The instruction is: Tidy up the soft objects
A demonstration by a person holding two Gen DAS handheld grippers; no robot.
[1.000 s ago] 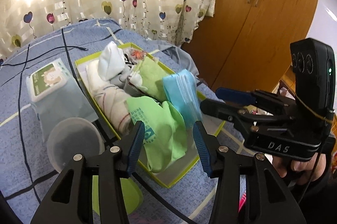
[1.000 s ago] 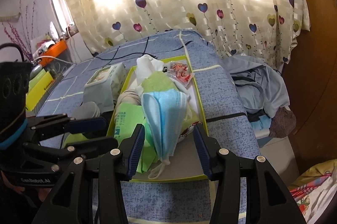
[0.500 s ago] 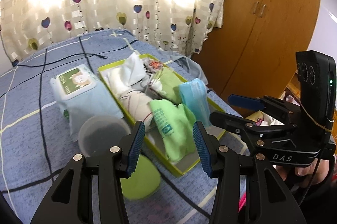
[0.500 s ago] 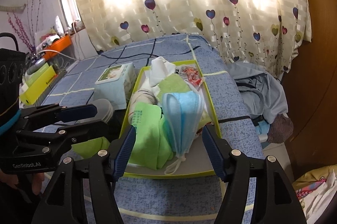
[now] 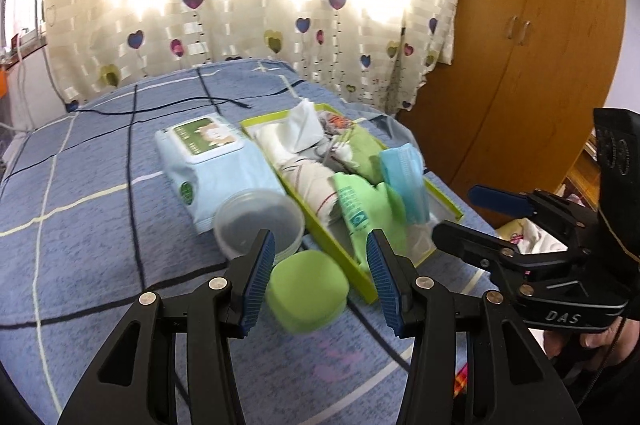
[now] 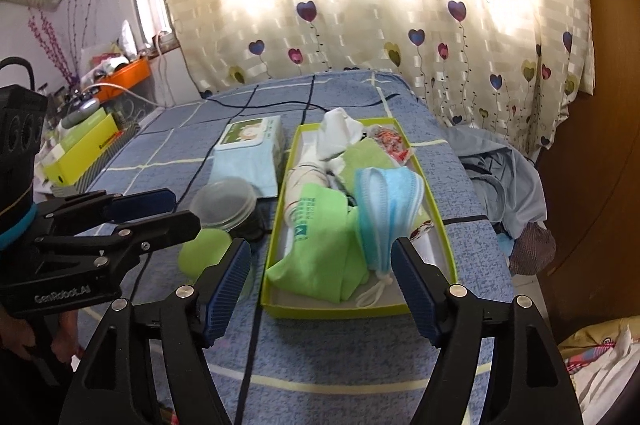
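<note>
A yellow-green tray [image 6: 340,310] on the bed holds a stack of blue face masks [image 6: 388,201], a green cloth [image 6: 316,245] and white cloth [image 6: 340,133]. My right gripper [image 6: 320,253] hovers just short of the tray's near end, its jaws opening, with nothing between the pads. In the left wrist view the tray [image 5: 446,199], masks [image 5: 404,177] and green cloth [image 5: 360,209] lie ahead. My left gripper [image 5: 320,265] is open and empty above a green round pad [image 5: 308,289]. The right gripper [image 5: 468,217] shows at the right, held by a hand.
A wet-wipes pack [image 6: 248,149] and a clear round tub [image 6: 224,203] sit left of the tray, with the green pad [image 6: 200,253] nearer. A black cable [image 6: 192,181] crosses the blue bedcover. Crumpled clothes [image 6: 500,177] hang off the bed's right edge; a wooden wardrobe [image 5: 520,65] stands beyond.
Both grippers have drawn back from the tray, so it looks smaller and farther. The right jaws have spread wider and the blue masks stay in the tray.
</note>
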